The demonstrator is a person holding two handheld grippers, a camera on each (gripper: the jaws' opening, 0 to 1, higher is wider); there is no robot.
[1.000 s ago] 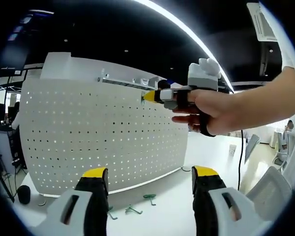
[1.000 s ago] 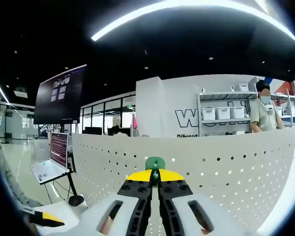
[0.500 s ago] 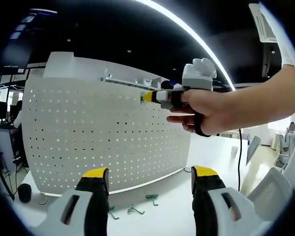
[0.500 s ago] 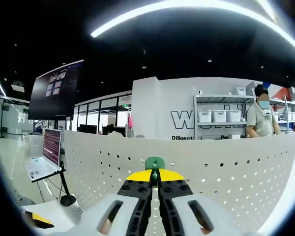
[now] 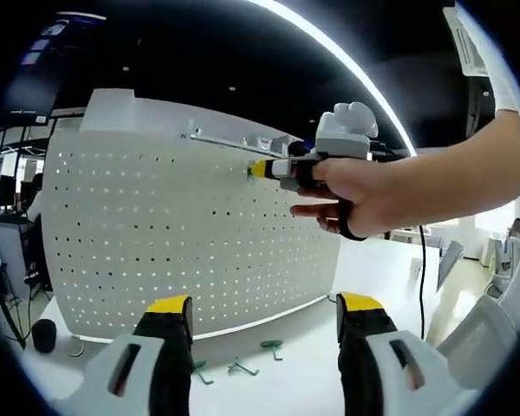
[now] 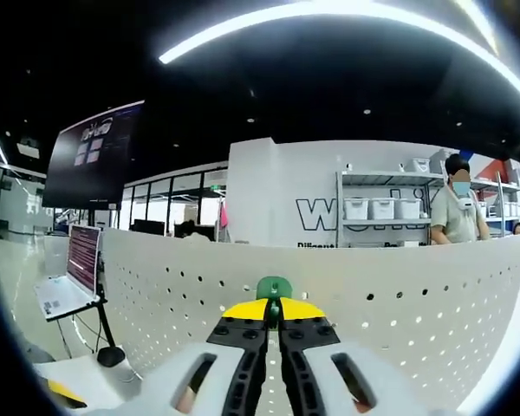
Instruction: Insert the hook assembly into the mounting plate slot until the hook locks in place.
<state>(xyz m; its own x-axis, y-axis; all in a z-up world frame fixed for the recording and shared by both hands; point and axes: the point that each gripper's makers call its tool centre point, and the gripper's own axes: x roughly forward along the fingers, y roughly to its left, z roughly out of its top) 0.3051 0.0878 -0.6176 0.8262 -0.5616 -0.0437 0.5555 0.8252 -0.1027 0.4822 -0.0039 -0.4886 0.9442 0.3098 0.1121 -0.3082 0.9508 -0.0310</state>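
A white perforated mounting plate point(image 5: 182, 234) stands upright on the table. In the left gripper view, a hand holds my right gripper point(image 5: 256, 169) with its yellow tips against the plate's upper part. In the right gripper view, my right gripper point(image 6: 273, 309) is shut on a green hook point(image 6: 273, 287), which sits against the plate point(image 6: 399, 295) near its top edge. My left gripper point(image 5: 264, 308) is open and holds nothing, in front of the plate's lower part. Three spare green hooks point(image 5: 243, 366) lie on the table below the plate.
White tabletop point(image 5: 373, 269) extends right of the plate. A black cable point(image 5: 424, 277) hangs from the right hand. Behind the plate are shelves with bins point(image 6: 381, 204), a person point(image 6: 464, 212), a laptop point(image 6: 69, 277) and a wall screen point(image 6: 95, 156).
The right gripper has shifted slightly up and left along the plate's top with the hook still in it. The left gripper stays open and nearly still.
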